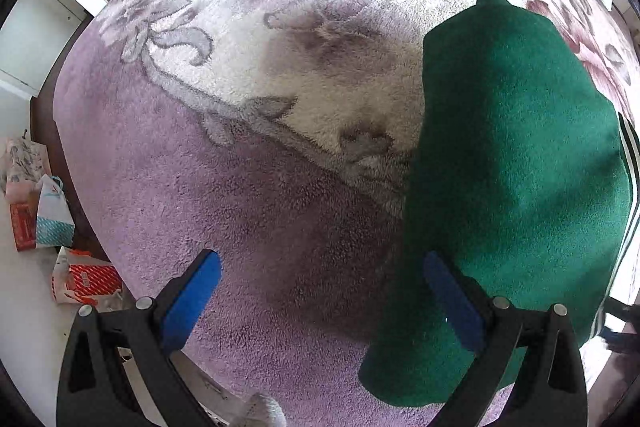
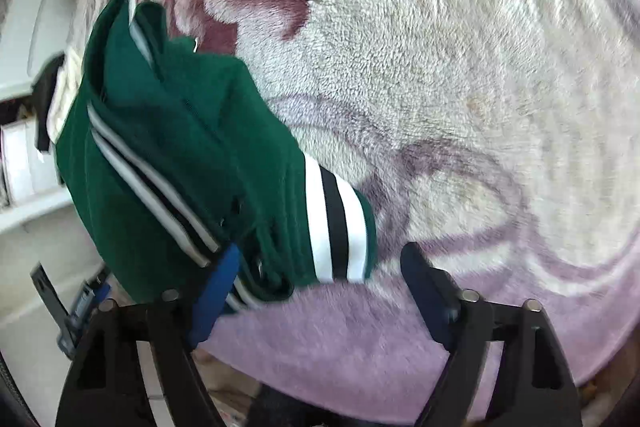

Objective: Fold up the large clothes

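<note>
your right hand-held gripper (image 2: 320,291) stands spread wide with nothing pinched; its blue pad at nine o'clock just brushes or overlaps the striped edge of the green garment (image 2: 180,155), and i cannot tell whether it truly touches. your left hand-held gripper (image 1: 320,301) is spread too, pointing steeply down, with bare blanket (image 1: 240,187) between the pads and the green cloth lying under the pad at three o'clock.

the garment sits on the bed, in the left wrist view from one o'clock down to five o'clock, as a rounded, partly folded bundle; in the right wrist view it fills nine to seven o'clock, with its ribbed cuff (image 2: 340,223) nearest the jaws.

from here the risk, as i judge it, is a bad bite. close now and you may catch only the top layer, so the fold slides apart when lifted. go too deep and the pads may grab the plush blanket along with the cloth, dragging both. the cuff is thick and springy and could slip out of a shallow pinch.

the garment looks like soft, matte fleece, heavy enough to sag, with smooth white and black stripes on the cuff and along a seam. the blanket is deep-piled and fuzzy, lilac at the edge, cream with mauve flowers further in.
</note>
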{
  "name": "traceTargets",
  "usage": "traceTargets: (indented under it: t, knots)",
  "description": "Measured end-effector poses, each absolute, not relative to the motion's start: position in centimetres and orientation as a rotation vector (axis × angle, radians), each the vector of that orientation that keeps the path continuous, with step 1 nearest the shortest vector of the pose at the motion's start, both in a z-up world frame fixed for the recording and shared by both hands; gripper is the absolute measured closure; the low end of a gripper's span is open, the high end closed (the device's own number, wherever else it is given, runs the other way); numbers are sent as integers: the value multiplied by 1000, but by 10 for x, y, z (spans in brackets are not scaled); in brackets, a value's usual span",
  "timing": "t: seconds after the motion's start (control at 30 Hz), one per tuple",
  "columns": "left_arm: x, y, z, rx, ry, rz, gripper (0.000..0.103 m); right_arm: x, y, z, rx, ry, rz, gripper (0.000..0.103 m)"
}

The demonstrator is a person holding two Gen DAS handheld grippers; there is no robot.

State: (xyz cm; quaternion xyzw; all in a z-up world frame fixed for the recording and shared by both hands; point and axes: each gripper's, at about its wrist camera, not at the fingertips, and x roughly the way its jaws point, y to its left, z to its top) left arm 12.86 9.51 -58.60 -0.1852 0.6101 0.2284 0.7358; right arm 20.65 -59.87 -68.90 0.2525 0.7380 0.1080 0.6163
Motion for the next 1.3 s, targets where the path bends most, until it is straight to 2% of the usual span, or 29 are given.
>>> traceTargets:
  t: [0.07, 0.1, 0.2, 0.23, 0.27, 0.33, 0.4, 0.47, 0.5, 0.53, 0.6, 0.67, 0.73, 0.87, 1.1, 1.17, 1.23, 1.3]
  knots:
    - [127, 95, -587, -409, 1339, 504, 0, 205, -595, -716, 700, 1688, 314, 16]
    - [126, 95, -587, -407, 1341, 507, 0, 204, -593, -726, 776, 1661, 340, 7]
    - [123, 96, -589, -411, 1341, 519, 0, 203, -583, -739, 913, 1557, 422, 9]
    - [123, 97, -590, -417, 1343, 523, 0, 201, -579, -745, 981, 1539, 458, 23]
    - [122, 98, -592, -423, 1345, 529, 0, 201, -578, -748, 1020, 1534, 471, 27]
    - [119, 100, -594, -439, 1349, 535, 0, 195, -573, -755, 1176, 1504, 556, 43]
    - [117, 99, -597, -463, 1352, 526, 0, 184, -576, -755, 1377, 1424, 727, 50]
    - [116, 98, -599, -481, 1360, 519, 0, 176, -572, -762, 1519, 1355, 875, 51]
    - [115, 97, -600, -485, 1366, 514, 0, 174, -572, -770, 1503, 1386, 847, 49]
    - [115, 95, -601, -489, 1372, 505, 0, 173, -579, -787, 1456, 1469, 734, 42]
    - [114, 93, -600, -515, 1370, 483, 0, 170, -591, -814, 1488, 1561, 622, 40]
    - [114, 90, -594, -492, 1371, 483, 0, 174, -593, -804, 1439, 1589, 639, 37]
    - [112, 86, -588, -461, 1364, 482, 0, 177, -594, -771, 1176, 1642, 541, 30]
    - [105, 84, -574, -422, 1335, 491, 0, 182, -591, -699, 675, 1580, 372, 26]
    - [90, 94, -569, -420, 1341, 536, 0, 175, -555, -629, 326, 1448, 231, 26]
    - [86, 96, -570, -432, 1342, 547, 0, 180, -561, -612, 142, 1435, 32, 26]
    - [82, 98, -570, -439, 1341, 553, 0, 170, -573, -608, 237, 1445, -14, 26]
    - [80, 98, -572, -449, 1345, 554, 0, 173, -575, -622, 489, 1500, 90, 26]
